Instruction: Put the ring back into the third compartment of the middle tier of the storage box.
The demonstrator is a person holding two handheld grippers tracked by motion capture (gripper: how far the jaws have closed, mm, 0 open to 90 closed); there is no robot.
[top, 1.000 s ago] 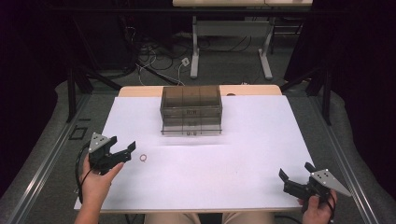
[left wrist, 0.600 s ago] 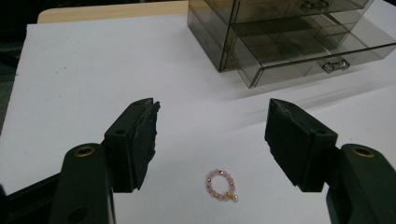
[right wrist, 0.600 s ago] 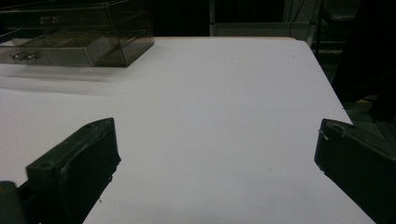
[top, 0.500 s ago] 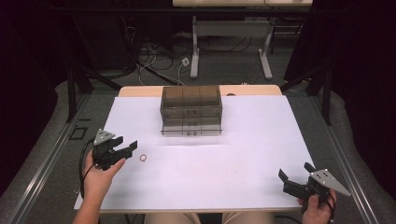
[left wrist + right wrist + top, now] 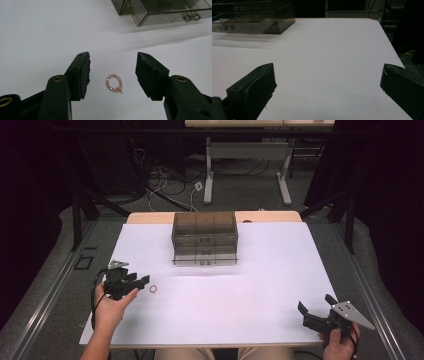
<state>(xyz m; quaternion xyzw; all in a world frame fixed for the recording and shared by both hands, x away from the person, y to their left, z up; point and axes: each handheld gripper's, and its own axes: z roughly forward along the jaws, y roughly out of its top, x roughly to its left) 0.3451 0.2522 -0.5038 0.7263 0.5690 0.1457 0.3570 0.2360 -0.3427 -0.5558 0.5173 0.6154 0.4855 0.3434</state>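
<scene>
The little bead ring (image 5: 114, 83), pink beads with a few gold ones, lies flat on the white table cover (image 5: 260, 285), toward my left side and well in front of the drawer box. In the left gripper view I see it sitting squarely in the gap between my two black jaws, a bit nearer the base of the gap than the tips, with white cover showing on either side of it, so neither pad touches it. My left gripper (image 5: 113, 62) has its jaws about half open; they have just been closing in on the ring, but they have not gripped it and hold nothing. From the high view the same gripper (image 5: 142, 282) lies low over the cover with my left hand (image 5: 111, 307) behind it, its tips pointing to the right at the ring (image 5: 153, 289), which lies just beside them.

Farther out, the smoky transparent drawer box (image 5: 204, 238) stands at the far middle of the cover, its small drawer pulls facing me; I also catch its corner at the top of the left gripper view (image 5: 160, 11).

My right gripper (image 5: 314, 310) sits at the near right corner of the cover, well apart from ring and box, jaws spread wide with only bare white cover between them (image 5: 327, 75)
</scene>
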